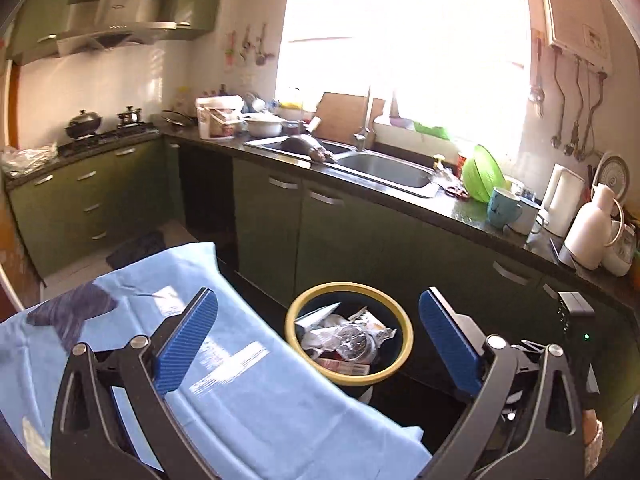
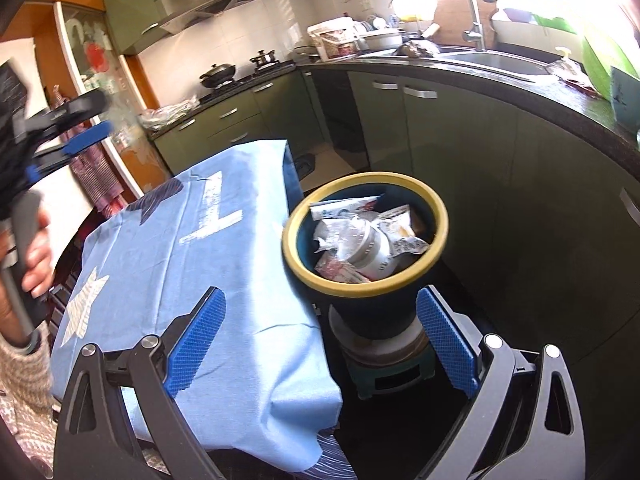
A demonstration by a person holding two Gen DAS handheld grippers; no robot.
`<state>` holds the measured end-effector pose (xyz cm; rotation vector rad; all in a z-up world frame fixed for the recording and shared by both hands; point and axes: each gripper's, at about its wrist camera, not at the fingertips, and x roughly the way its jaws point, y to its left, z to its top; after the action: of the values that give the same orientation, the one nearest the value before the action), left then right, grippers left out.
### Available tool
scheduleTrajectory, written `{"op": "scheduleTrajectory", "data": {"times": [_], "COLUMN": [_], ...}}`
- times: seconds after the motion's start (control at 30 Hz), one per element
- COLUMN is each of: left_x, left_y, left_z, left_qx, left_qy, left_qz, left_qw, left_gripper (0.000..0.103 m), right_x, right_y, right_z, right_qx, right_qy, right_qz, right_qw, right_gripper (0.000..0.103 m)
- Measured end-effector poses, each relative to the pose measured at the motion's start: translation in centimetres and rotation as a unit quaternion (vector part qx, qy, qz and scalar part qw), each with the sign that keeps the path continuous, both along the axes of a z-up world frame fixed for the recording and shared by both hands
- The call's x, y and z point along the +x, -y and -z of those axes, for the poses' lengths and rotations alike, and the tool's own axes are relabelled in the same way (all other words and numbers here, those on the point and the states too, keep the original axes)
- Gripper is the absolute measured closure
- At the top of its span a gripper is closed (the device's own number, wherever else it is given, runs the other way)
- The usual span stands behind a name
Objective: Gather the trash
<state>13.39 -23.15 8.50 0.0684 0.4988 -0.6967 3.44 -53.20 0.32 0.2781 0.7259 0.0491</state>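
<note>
Right wrist view: yellow-rimmed bin (image 2: 362, 284) brimming with wrappers (image 2: 402, 236) — both grippers' jaws spread, empty.

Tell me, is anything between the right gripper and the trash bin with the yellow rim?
Nothing visible blocks it. The right gripper is open and empty, and the trash bin stands just ahead of its fingers, beside the table's blue cloth.

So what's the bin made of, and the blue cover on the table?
The bin looks like smooth plastic: dark and a bit shiny, with a yellow rim. The cover looks like thin woven cloth, matte, with soft wrinkles and a corner that droops over the table edge.
</note>
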Motion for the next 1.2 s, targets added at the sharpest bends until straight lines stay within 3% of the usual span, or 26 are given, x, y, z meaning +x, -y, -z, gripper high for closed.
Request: {"op": "scheduleTrajectory", "data": {"times": [0.13, 0.3, 0.57, 0.77, 0.87, 1.2], "left_x": [-4.0, -7.7, -12.1, -14.2, -15.2, -17.6], "left_y": [-7.2, -14.3, -22.7, -25.4, -26.0, -24.4], "left_z": [-0.5, 0.7, 3.5, 4.2, 3.7, 1.6], "left_qx": [0.016, 0.059, 0.041, 0.042, 0.036, 0.020], "left_qy": [0.030, 0.053, 0.000, -0.007, 0.006, 0.029], "left_qz": [-0.093, -0.226, -0.317, -0.352, -0.356, -0.328], "left_qw": [0.9951, 0.9710, 0.9477, 0.9351, 0.9338, 0.9440], "left_gripper": [0.006, 0.006, 0.006, 0.006, 0.006, 0.006], "right_x": [0.3, 0.4, -1.1, -3.2, -4.6, -8.1], "right_y": [-1.9, -4.1, -6.9, -7.7, -7.7, -6.7], "right_z": [-0.3, -0.9, -3.2, -4.7, -5.2, -6.2], "right_qx": [-0.009, -0.023, -0.067, -0.087, -0.091, -0.106], "right_qy": [0.004, 0.010, 0.042, 0.060, 0.070, 0.098], "right_qz": [-0.019, -0.038, -0.049, -0.046, -0.041, -0.018], "right_qw": [1.000, 0.999, 0.996, 0.993, 0.993, 0.989], "right_gripper": [0.008, 0.007, 0.005, 0.005, 0.005, 0.005]}}
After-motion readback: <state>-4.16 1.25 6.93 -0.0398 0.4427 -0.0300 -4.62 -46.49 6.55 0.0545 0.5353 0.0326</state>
